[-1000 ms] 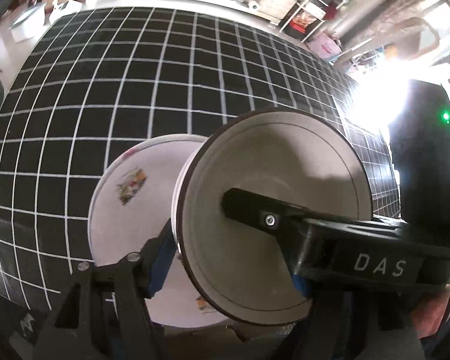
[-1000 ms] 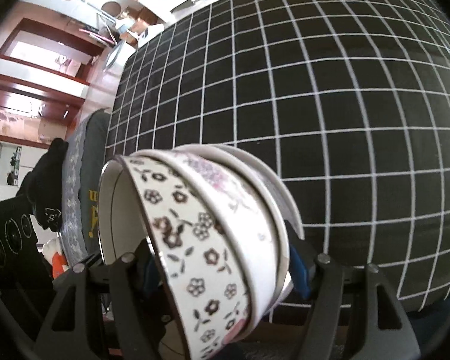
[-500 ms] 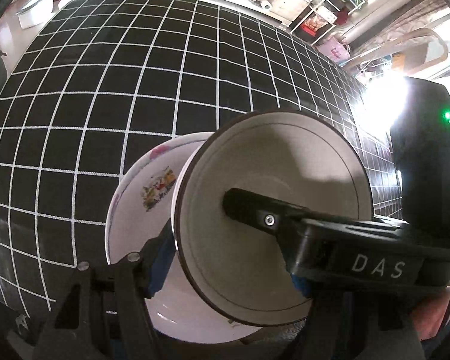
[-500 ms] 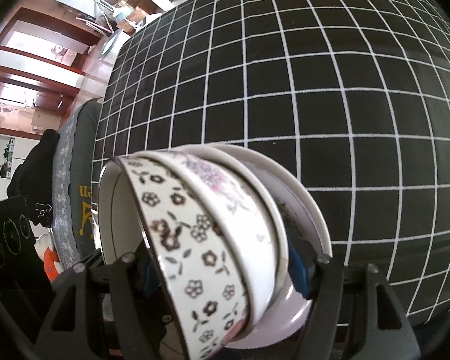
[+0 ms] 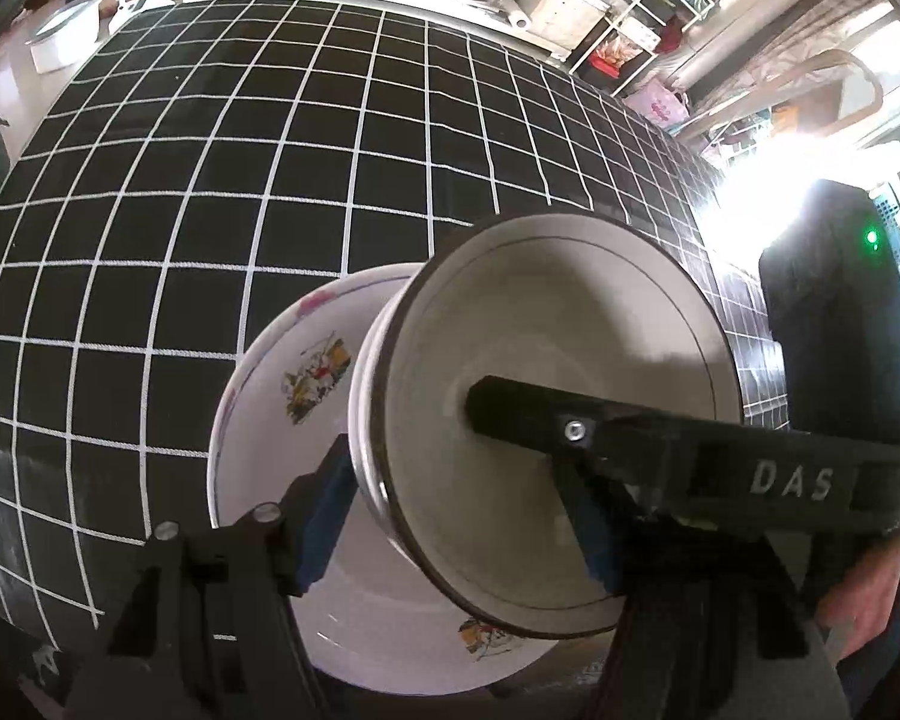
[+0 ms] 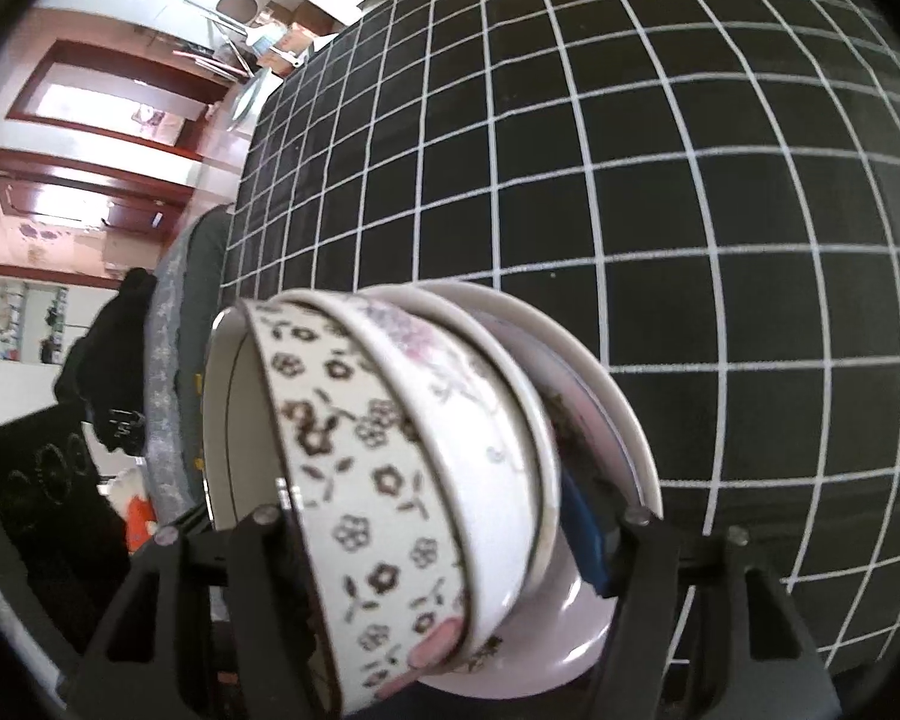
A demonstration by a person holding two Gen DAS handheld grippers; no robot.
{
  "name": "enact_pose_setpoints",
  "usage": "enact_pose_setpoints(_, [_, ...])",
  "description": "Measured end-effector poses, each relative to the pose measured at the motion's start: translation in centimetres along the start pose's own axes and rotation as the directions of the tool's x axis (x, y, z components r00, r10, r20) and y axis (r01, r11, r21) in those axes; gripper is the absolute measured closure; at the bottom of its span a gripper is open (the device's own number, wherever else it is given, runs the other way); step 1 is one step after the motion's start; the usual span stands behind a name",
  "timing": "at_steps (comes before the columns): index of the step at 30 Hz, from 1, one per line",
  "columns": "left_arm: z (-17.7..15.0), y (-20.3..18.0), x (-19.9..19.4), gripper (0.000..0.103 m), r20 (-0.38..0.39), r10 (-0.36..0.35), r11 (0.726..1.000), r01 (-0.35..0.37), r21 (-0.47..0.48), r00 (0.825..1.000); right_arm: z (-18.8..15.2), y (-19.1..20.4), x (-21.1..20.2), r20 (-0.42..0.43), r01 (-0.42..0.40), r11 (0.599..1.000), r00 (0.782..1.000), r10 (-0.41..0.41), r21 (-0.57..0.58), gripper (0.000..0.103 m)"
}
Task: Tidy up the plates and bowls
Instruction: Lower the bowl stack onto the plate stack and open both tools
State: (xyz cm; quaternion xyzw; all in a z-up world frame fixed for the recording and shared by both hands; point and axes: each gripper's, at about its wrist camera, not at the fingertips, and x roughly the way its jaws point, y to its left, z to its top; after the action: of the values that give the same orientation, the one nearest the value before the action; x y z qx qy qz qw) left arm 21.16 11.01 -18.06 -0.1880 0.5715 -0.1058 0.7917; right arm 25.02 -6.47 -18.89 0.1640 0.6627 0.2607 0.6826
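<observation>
Glossy glazed ceramic bowls [image 6: 390, 480] over matt gridded cloth [image 6: 630, 180]

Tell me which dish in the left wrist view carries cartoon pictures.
The white plate lying on the checked cloth, partly hidden behind the held stack. It shows colourful cartoon prints inside. The dark-rimmed bowl held edge-on by the left gripper is plain inside.

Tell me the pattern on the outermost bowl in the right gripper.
Small brown flowers with leaves on white bowl, clearest in the right wrist view.
</observation>
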Motion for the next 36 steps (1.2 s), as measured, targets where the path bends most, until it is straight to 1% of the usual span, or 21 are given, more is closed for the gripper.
enact_pose_setpoints(4, [-0.1,0.4,-0.3,0.04,0.0,0.004,1.0,-0.004,-0.005,1.0,-0.1,-0.2,-0.1,-0.001,-0.027,1.0,1.0,0.027,0.01,0.038])
enact_pose_setpoints(11, [0.0,-0.1,-0.7,0.04,0.007,0.054,0.999,-0.054,0.003,0.999,-0.2,-0.6,-0.2,-0.001,-0.045,0.999,0.999,0.045,0.026,0.038])
enact_pose_setpoints(14, [0.0,-0.2,-0.8,0.04,0.011,0.062,0.998,-0.062,0.005,0.998,-0.3,-0.2,-0.7,0.013,-0.02,1.0,1.0,0.02,0.0,0.038])
enact_pose_setpoints(16, [0.1,-0.3,-1.0,0.04,0.021,0.066,0.998,-0.066,0.006,0.998,-0.3,0.4,-1.6,0.053,0.026,0.998,0.998,-0.023,-0.055,0.037])
enact_pose_setpoints(20, [0.4,-0.4,-2.1,0.04,0.048,0.065,0.998,-0.066,0.002,0.997,-0.4,1.4,-2.7,0.101,0.086,0.991,0.992,-0.076,-0.099,0.036])
enact_pose_setpoints(24, [0.5,-0.8,-3.5,0.04,0.078,0.075,0.997,-0.075,0.0,0.994,-0.7,1.1,-3.6,0.108,0.086,0.993,0.991,-0.077,-0.078,0.036])
enact_pose_setpoints(26, [0.3,-0.9,-4.3,0.04,0.092,0.078,0.997,-0.078,-0.002,0.993,-1.2,1.2,-4.4,0.125,0.087,0.993,0.989,-0.077,-0.075,0.036])
enact_pose_setpoints(28, [-0.2,-1.1,-5.3,0.04,0.11,0.088,0.996,-0.088,-0.004,0.99,-1.9,1.6,-5.4,0.151,0.093,0.992,0.985,-0.08,-0.081,0.036])
enact_pose_setpoints(32, [-1.4,-2.3,-8.1,0.04,0.184,0.138,0.99,-0.141,0.004,0.973,-3.3,2.6,-7.3,0.191,0.111,0.988,0.977,-0.09,-0.105,0.036])
enact_pose_setpoints(36, [-2.7,-3.7,-10.5,0.04,0.235,0.155,0.986,-0.165,0.025,0.96,-5.1,3.5,-9.2,0.234,0.135,0.983,0.967,-0.103,-0.126,0.036])
